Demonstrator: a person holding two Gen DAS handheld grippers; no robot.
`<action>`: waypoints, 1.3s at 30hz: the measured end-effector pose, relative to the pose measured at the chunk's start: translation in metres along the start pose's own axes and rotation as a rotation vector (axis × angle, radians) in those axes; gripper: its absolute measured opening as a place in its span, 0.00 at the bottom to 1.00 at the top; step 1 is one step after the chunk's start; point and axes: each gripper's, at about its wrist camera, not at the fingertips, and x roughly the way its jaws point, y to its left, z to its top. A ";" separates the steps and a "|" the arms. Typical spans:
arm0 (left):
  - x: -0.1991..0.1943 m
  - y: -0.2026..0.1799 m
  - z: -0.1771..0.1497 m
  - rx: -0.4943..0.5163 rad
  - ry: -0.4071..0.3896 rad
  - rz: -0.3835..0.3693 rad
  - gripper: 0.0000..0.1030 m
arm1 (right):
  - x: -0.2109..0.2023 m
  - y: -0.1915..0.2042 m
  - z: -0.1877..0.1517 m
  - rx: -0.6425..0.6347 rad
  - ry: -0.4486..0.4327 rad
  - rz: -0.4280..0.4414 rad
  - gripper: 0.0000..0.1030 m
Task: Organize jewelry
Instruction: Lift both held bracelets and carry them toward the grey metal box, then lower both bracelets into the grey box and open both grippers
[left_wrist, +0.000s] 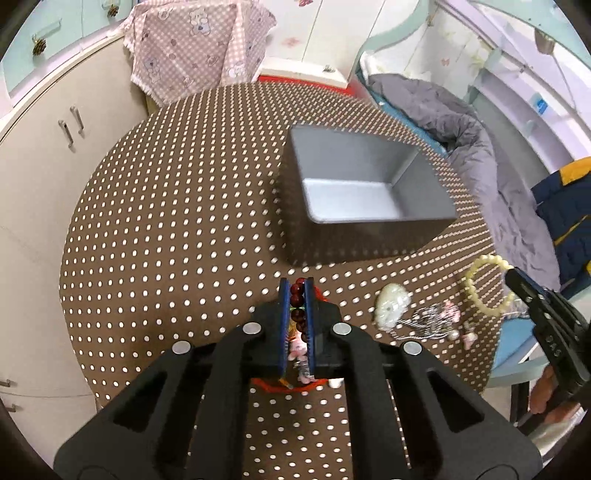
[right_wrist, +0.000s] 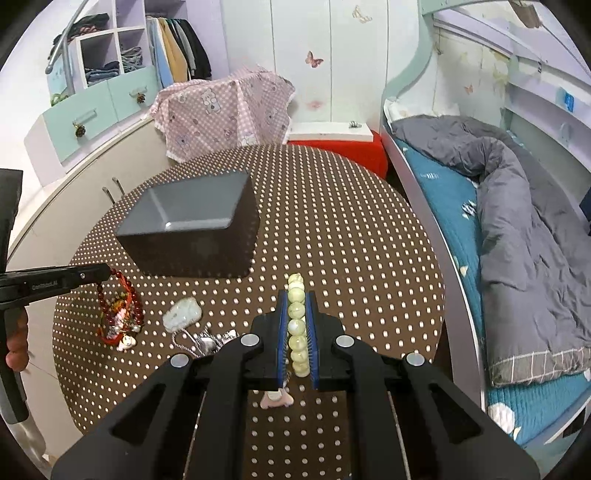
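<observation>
My left gripper (left_wrist: 296, 284) is shut on a dark red bead bracelet (left_wrist: 297, 308) with a red cord and pink charms, held above the dotted table; it hangs from that gripper in the right wrist view (right_wrist: 120, 308). My right gripper (right_wrist: 296, 295) is shut on a pale green bead bracelet (right_wrist: 296, 325); it shows in the left wrist view (left_wrist: 484, 284). An open grey box (left_wrist: 362, 192) stands ahead, empty inside; it also shows in the right wrist view (right_wrist: 195, 221). A white jade pendant (left_wrist: 391, 304) and a silver chain with pink bits (left_wrist: 432, 321) lie on the table.
The round brown table with white dots (left_wrist: 166, 240) is ringed by cream cabinets (left_wrist: 33, 166) on the left, a pink cloth-covered object (left_wrist: 195, 44) behind and a bed with a grey quilt (right_wrist: 524, 240) on the right.
</observation>
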 end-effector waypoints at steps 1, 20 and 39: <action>-0.004 -0.001 0.001 0.001 -0.009 -0.008 0.07 | -0.001 0.002 0.003 -0.006 -0.010 0.002 0.08; -0.058 -0.021 0.050 0.055 -0.216 -0.052 0.07 | -0.025 0.032 0.068 -0.111 -0.210 0.047 0.08; -0.015 -0.021 0.074 0.035 -0.166 -0.054 0.08 | 0.032 0.060 0.088 -0.135 -0.100 0.157 0.09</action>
